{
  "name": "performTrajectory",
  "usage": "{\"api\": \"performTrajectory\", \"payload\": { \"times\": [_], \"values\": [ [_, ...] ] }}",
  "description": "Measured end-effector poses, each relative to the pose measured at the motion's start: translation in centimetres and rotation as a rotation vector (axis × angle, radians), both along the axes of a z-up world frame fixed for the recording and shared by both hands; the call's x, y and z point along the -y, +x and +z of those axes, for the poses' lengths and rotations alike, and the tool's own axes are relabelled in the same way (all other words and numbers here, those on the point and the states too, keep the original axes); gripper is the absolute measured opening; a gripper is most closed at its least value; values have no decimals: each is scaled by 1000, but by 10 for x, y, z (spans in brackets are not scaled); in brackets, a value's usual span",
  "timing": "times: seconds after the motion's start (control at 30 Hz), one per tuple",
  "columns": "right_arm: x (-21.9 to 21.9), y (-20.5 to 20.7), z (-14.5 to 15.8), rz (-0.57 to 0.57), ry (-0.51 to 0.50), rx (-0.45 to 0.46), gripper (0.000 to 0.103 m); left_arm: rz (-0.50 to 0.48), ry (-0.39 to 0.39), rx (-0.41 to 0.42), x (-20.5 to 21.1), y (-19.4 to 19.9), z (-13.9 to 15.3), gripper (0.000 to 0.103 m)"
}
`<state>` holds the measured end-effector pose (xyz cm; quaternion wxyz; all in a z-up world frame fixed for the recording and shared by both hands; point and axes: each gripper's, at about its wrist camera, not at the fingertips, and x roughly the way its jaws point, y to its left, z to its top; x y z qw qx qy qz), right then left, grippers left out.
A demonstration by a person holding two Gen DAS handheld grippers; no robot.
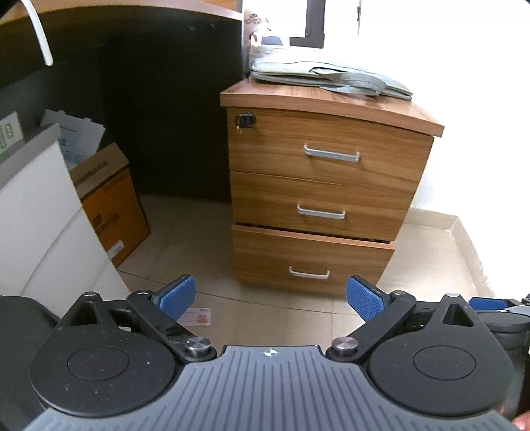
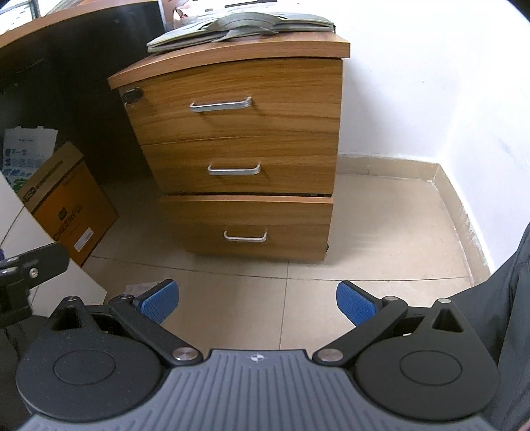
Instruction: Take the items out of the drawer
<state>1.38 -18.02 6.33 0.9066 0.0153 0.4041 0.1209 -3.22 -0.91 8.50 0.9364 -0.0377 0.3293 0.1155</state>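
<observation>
Orange cardboard box (image 1: pixel 111 205) on tiled floor (image 1: pixel 275 318), left of cabinet. Grey folded bag (image 2: pixel 238 28) on cabinet top. Small card (image 1: pixel 198 316) on floor. White wall (image 2: pixel 430 83) at right.

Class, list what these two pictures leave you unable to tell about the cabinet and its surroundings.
- Drawer contents: both views, hidden behind the drawer fronts; the bottom drawer is only slightly out.
- Card on the floor: left view, partly behind the left tongs, print too small.
- Under the desk: too dark.
</observation>
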Motion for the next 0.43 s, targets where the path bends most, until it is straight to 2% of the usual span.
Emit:
{"api": "performTrajectory", "payload": {
  "times": [0.13, 0.27, 0.43],
  "values": [
    [0, -13, 0, 14, -13, 7, 103, 5, 36, -12, 4, -4, 0, 99],
    [0, -23, 0, 21, -23, 9, 103, 13, -1, -13, 4, -8, 0, 99],
    [3, -24, 0, 4, -21, 9, 103, -2, 31, -16, 11, -12, -5, 99]
  ]
}}
